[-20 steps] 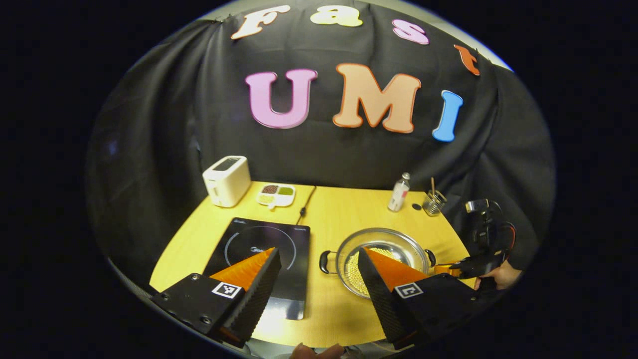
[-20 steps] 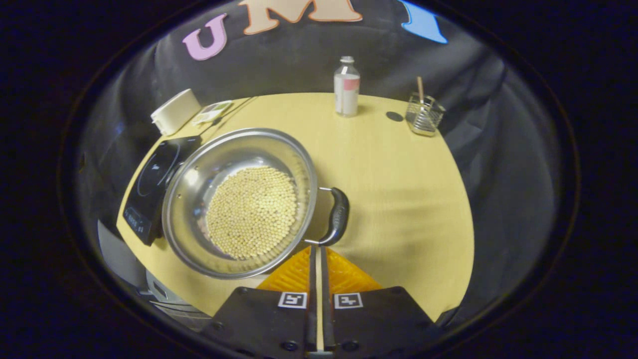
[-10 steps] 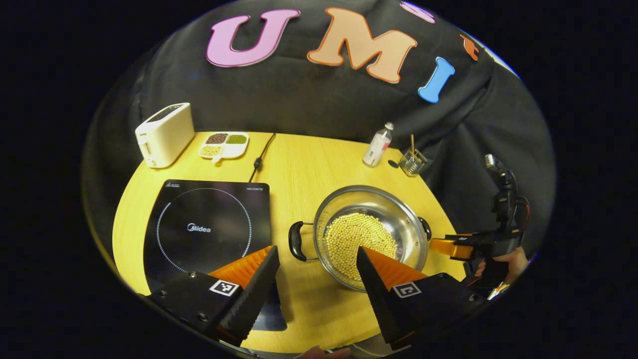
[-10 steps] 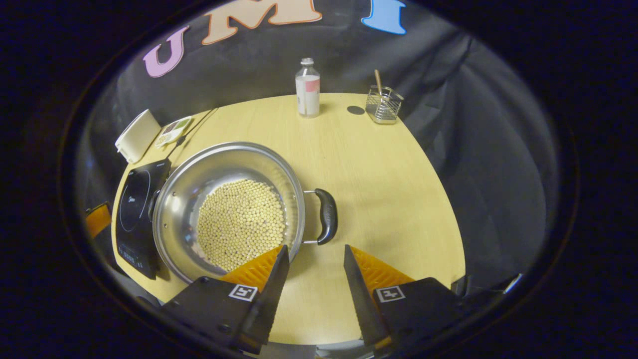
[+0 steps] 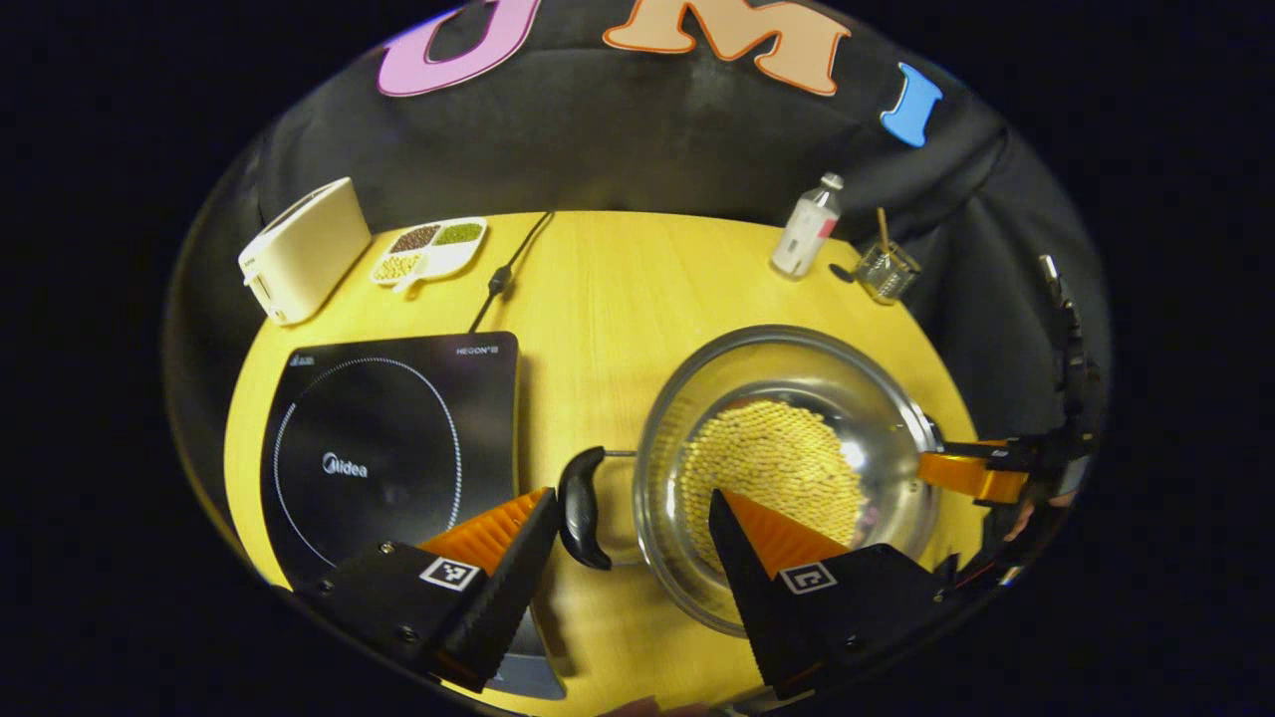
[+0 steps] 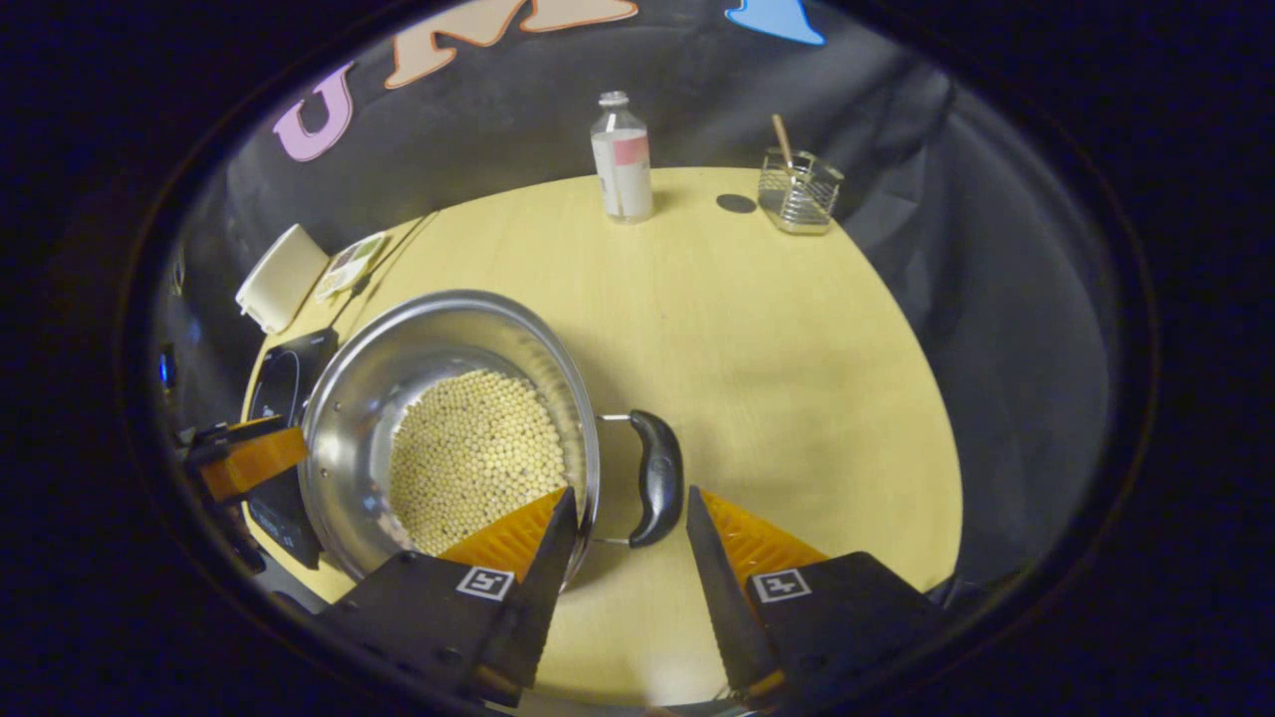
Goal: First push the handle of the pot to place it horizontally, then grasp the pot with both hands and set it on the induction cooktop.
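Change since 1 second ago: both grippers have come in low toward the pot; the right gripper, then pressed together behind the right handle, now stands spread, and the pot looms larger in the left gripper view.

Left gripper view, left to right:
- Toaster (image 5: pixel 294 251), cream, far left corner of the table (image 5: pixel 598 289).
- Divided dish (image 5: pixel 430 249), 4 compartments of grains, just right of the toaster.
- Induction cooktop (image 5: pixel 383 448), black, on the left half of the table; its cord (image 5: pixel 503 274) runs to the far edge.
- Left gripper (image 5: pixel 628 523), jaws spread, holding nothing; the pot's left handle (image 5: pixel 580 508) lies just beside the left finger, in the gap between the fingers.
- Pot (image 5: pixel 787 468), steel, on the table to the right of the cooktop and clear of it, filled with pale beans (image 5: pixel 772 463); handles point left and right.
- Bottle (image 5: pixel 807 227) and wire holder (image 5: pixel 887 271), far right.
- Right gripper seen from afar at the pot's right rim.

Right gripper view, left to right:
- Left gripper's finger at the pot's far side.
- Pot, beans inside.
- Right gripper (image 6: pixel 625 533), jaws spread, nothing pinched; the right handle (image 6: pixel 657 478) sits between the fingertips, contact cannot be told.
- Bottle and wire holder at the far edge.
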`<state>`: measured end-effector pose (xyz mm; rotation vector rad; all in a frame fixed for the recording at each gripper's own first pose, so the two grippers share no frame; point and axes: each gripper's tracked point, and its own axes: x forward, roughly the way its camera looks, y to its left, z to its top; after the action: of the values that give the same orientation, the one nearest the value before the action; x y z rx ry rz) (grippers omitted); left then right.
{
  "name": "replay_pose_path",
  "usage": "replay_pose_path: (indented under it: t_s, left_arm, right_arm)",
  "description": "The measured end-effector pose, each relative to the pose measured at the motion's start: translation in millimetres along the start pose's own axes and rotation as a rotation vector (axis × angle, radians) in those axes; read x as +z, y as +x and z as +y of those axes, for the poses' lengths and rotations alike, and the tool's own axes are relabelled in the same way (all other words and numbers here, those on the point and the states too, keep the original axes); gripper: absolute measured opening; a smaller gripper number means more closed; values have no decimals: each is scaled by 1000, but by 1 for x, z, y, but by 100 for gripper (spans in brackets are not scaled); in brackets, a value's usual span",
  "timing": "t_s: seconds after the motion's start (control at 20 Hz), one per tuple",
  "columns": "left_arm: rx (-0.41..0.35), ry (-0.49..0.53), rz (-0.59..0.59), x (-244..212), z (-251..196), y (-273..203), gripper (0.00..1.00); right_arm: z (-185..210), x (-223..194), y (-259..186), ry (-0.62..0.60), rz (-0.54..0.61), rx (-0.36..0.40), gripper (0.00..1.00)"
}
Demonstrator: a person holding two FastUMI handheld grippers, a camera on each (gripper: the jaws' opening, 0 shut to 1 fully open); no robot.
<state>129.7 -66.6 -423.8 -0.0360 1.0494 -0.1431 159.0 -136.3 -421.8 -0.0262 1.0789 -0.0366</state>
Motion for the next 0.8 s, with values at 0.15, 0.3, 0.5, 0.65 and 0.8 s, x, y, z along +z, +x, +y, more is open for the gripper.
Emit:
replay_pose_path:
  t_s: [0.15,0.3,0.5,0.65,0.8]
  left_arm:
    - [24,-21,71,-11,1,15,92]
    - [63,-27,106,-16,6,29,87]
    - [110,-7,136,-28,12,42,80]
    - [74,-22,109,-28,11,44,75]
    - [60,-71,130,-32,11,39,70]
  right_arm:
    - [3,2,16,-6,25,48,76]
    - [6,2,24,19,45,93,71]
    - [12,1,34,19,62,129,64]
    - [11,3,29,32,62,137,55]
    - [11,7,29,34,57,134,49]
